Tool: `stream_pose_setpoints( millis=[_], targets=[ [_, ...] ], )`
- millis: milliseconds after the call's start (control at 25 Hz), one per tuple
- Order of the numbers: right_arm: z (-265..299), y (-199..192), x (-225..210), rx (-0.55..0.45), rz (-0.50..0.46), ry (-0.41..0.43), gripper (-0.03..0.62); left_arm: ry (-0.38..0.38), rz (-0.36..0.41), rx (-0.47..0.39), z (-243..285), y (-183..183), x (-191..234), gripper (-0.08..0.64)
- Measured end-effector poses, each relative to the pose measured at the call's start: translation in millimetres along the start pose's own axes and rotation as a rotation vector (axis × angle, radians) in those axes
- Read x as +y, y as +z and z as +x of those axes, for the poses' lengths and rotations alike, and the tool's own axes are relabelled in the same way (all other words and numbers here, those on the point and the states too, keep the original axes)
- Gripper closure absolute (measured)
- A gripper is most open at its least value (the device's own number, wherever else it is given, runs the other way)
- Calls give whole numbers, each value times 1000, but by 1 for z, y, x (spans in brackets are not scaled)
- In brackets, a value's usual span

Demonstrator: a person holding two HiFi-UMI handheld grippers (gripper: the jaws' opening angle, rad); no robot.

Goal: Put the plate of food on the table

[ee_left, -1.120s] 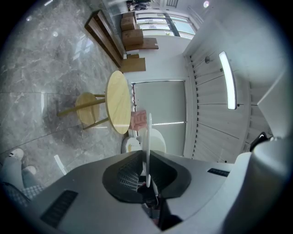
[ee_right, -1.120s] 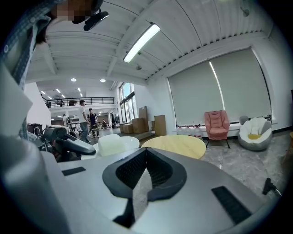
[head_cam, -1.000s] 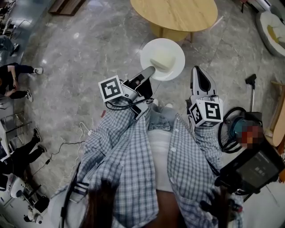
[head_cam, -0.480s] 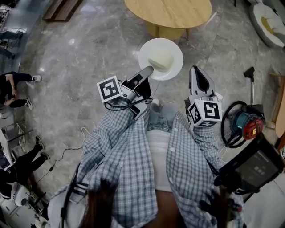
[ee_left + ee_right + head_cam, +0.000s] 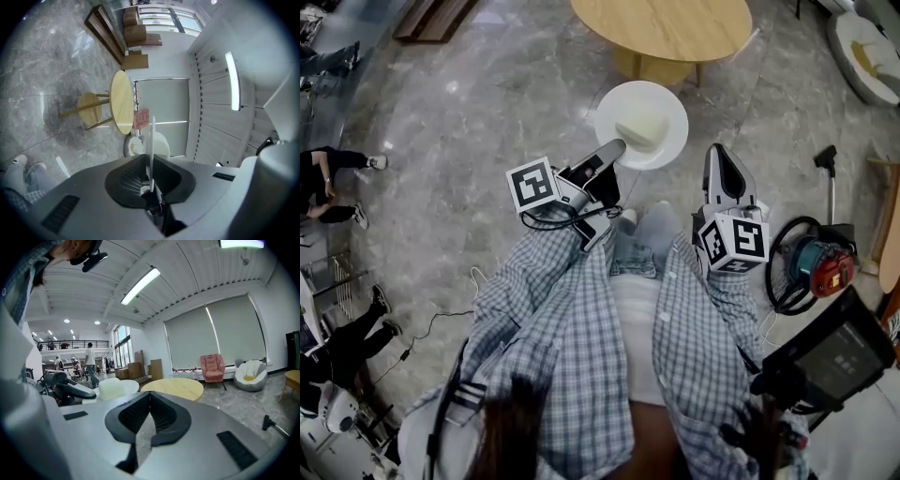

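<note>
A white plate (image 5: 661, 112) with a pale block of food (image 5: 639, 129) hangs level over the marble floor, a little short of the round wooden table (image 5: 661, 28). My left gripper (image 5: 614, 148) is shut on the plate's near rim. In the left gripper view the plate (image 5: 152, 140) shows edge-on as a thin white line between the pads, with the table (image 5: 121, 101) beyond. My right gripper (image 5: 719, 155) is beside the plate, apart from it, shut with nothing in it. The right gripper view shows the plate (image 5: 126, 386), the food (image 5: 110, 388) and the table (image 5: 172, 387) ahead.
An orange and teal machine with a coiled hose (image 5: 811, 267) lies on the floor at the right. A white beanbag seat (image 5: 862, 47) is at the far right. People (image 5: 328, 178) are at the left. A pink armchair (image 5: 213, 367) stands behind the table.
The left gripper keeps its hold on the plate. The floor and table shift slightly in the head view as the person steps; the machine at the right comes into clearer view.
</note>
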State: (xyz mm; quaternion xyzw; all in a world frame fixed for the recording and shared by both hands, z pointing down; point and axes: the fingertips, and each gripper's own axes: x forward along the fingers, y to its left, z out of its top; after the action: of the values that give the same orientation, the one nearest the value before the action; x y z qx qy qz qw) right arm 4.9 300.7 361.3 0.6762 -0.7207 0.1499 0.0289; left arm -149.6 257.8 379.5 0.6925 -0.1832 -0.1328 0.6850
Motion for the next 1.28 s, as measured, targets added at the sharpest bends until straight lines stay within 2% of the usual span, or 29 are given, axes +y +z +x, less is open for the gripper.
stream_pose_setpoints(
  millis=[360, 560, 760, 1000, 1280],
  targets=[
    [8, 0, 2, 8, -9, 11, 584, 2, 1, -11, 1, 9, 0, 532],
    [31, 8, 1, 14, -8, 34, 584, 16, 8, -29, 9, 26, -3, 532],
    [65, 16, -8, 34, -19, 57, 584, 12, -19, -60, 29, 48, -5, 532],
    [84, 27, -9, 29, -28, 92, 584, 2, 0, -84, 36, 59, -12, 532],
    [118, 44, -41, 19, -42, 131, 584, 3, 4, -130, 77, 76, -16, 532]
  ],
)
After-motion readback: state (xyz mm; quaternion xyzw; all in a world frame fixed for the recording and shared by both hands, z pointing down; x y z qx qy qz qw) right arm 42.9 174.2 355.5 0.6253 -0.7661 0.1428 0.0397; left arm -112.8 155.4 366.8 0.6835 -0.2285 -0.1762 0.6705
